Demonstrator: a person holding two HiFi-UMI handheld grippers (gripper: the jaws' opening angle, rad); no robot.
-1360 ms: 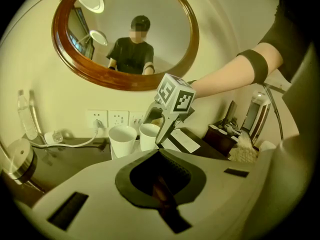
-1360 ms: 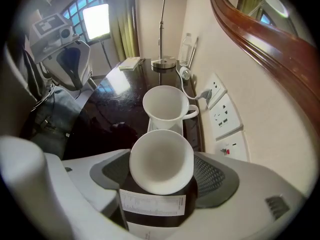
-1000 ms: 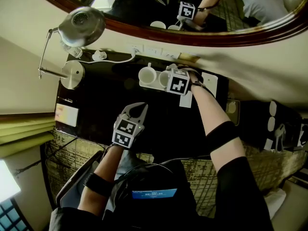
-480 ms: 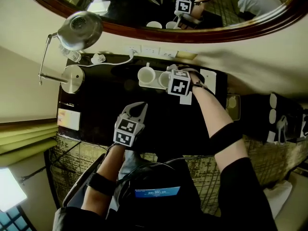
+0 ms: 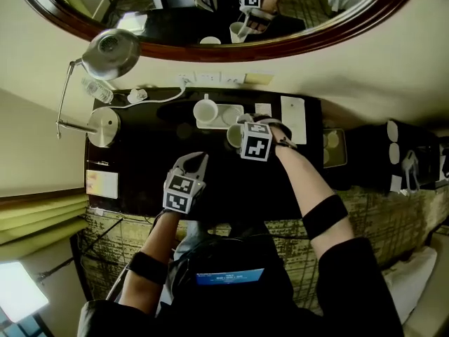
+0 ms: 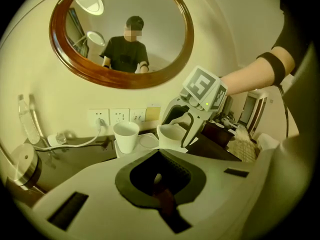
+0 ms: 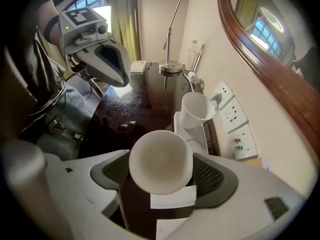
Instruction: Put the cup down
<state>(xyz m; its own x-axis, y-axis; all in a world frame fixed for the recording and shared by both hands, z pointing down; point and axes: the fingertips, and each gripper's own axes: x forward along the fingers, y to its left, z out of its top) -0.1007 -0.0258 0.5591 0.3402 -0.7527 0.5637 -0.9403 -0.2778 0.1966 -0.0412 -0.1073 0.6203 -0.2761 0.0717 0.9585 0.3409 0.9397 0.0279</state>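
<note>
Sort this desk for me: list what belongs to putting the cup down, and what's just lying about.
In the job:
cup, held in the right gripper
dark desk, where it could land

Lying about:
second cup on the white tray
desk lamp
water bottle
paper card
left gripper, shut and empty

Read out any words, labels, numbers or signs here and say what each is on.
Nothing is legible.
White card: print too small to read.
Notepad: blurred.
Blue tag: too small to read.
Marker cube: square pattern only, no letters.
White cup: plain, no print.
</note>
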